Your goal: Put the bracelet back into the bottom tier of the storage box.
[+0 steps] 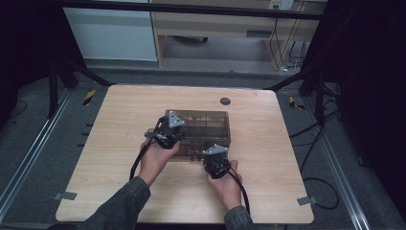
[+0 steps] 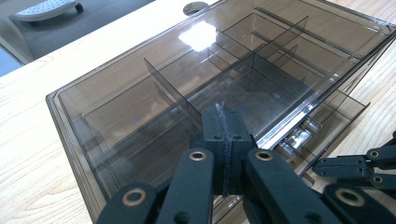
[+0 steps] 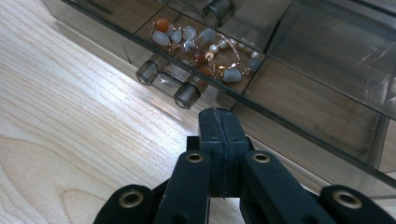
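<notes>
A smoky clear box point(image 1: 203, 125) sits mid-frame, long side left to right, its low drawer point(image 3: 299, 88) holding beads point(image 3: 201, 46); left gripper point(image 2: 223, 135) and right gripper point(image 3: 219, 135) are both clenched, empty.

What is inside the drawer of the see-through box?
A bead bracelet, with orange, pale blue and pearly beads, lies in one compartment of the open drawer. The next compartment looks empty. The box covers the drawer's back part, so that stays unclear.

Organizer box point(image 3: 327, 56) cut off by frame edges.
</notes>
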Action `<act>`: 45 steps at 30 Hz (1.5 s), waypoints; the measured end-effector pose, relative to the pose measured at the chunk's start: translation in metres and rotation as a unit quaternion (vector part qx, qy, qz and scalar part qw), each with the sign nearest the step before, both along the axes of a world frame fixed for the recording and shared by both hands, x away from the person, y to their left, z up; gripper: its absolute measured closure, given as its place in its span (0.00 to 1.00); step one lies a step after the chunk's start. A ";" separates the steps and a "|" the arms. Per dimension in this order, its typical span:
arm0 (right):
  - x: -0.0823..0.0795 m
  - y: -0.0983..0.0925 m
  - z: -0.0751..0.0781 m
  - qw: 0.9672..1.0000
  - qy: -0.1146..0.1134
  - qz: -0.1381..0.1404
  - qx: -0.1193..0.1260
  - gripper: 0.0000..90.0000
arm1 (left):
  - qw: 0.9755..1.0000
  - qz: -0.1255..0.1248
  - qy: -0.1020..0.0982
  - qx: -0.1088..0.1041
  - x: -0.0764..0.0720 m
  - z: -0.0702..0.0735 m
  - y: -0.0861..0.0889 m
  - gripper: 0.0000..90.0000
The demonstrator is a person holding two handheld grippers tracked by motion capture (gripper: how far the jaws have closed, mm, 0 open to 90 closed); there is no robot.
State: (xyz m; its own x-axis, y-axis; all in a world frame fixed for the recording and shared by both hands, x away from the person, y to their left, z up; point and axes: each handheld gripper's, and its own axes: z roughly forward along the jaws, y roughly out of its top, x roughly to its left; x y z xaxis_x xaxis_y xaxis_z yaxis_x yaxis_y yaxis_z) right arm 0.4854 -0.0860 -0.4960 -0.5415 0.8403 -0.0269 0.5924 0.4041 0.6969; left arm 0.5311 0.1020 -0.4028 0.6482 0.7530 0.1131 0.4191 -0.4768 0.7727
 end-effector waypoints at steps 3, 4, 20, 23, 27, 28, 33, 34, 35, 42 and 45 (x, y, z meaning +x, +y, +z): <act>0.000 0.000 0.000 1.000 0.001 0.000 -0.001 1.00 | 1.000 0.000 0.000 0.000 0.000 0.000 0.000 1.00; 0.001 0.000 0.000 1.000 0.000 0.000 -0.001 1.00 | 1.000 0.000 0.000 0.000 0.000 0.000 0.000 1.00; 0.004 -0.001 0.001 1.000 -0.004 -0.002 0.008 1.00 | 1.000 0.002 -0.002 -0.005 0.000 -0.001 -0.002 1.00; 0.005 -0.001 0.001 1.000 -0.003 -0.002 0.010 1.00 | 1.000 0.001 -0.002 -0.005 -0.001 -0.001 -0.002 1.00; 0.006 0.001 0.003 1.000 -0.004 -0.003 0.010 1.00 | 1.000 0.001 -0.004 -0.001 -0.001 -0.001 -0.002 1.00; 0.007 0.002 0.004 1.000 -0.007 -0.002 0.009 1.00 | 1.000 0.001 -0.003 -0.001 -0.001 -0.001 -0.002 1.00; 0.009 0.003 0.005 1.000 -0.007 -0.005 0.008 1.00 | 1.000 0.001 -0.004 -0.002 -0.001 -0.001 -0.003 1.00; 0.009 0.002 0.005 1.000 -0.007 -0.005 0.007 1.00 | 1.000 0.001 -0.004 -0.002 -0.001 -0.001 -0.003 1.00; 0.009 0.002 0.005 1.000 -0.009 -0.004 0.006 1.00 | 1.000 0.001 -0.005 -0.001 -0.001 -0.001 -0.003 1.00; 0.010 0.002 0.004 1.000 -0.010 -0.008 -0.001 1.00 | 1.000 0.000 -0.006 0.001 -0.002 -0.001 -0.004 1.00; 0.011 0.003 0.004 1.000 -0.012 -0.008 -0.003 1.00 | 1.000 0.000 -0.006 0.001 -0.001 -0.001 -0.004 1.00</act>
